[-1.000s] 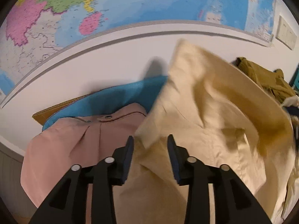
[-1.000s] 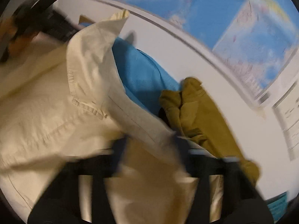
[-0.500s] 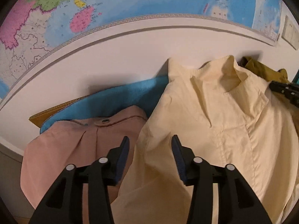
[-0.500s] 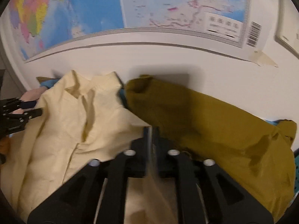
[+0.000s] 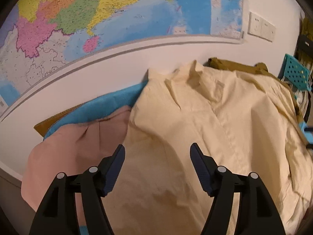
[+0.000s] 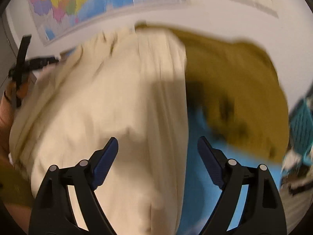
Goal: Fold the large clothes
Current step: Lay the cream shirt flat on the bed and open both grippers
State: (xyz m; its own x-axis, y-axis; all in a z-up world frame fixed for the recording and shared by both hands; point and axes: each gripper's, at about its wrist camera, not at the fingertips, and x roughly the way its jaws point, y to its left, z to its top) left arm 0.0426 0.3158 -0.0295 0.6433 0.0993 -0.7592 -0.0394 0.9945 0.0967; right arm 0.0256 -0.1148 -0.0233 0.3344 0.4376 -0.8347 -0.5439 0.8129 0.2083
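A large cream shirt (image 5: 205, 129) lies spread on a blue-covered surface (image 5: 109, 103), collar toward the wall. It also fills the blurred right wrist view (image 6: 117, 101). My left gripper (image 5: 157, 152) is open and empty, hovering over the shirt's left side. My right gripper (image 6: 157, 146) is open and empty above the shirt's right edge. A pink garment (image 5: 78, 146) lies left of the shirt. An olive garment (image 6: 234, 82) lies to its right, also seen in the left wrist view (image 5: 234, 64).
A wall with a coloured map (image 5: 97, 19) stands right behind the clothes. Wall sockets (image 5: 261, 26) and a teal perforated basket (image 5: 295, 74) are at the right. The other gripper and a hand (image 6: 17, 78) show at the left of the right wrist view.
Both grippers have opened wide; the right one has let go of the cream shirt. The shirt has come down and now lies spread flat. The right camera is swinging.
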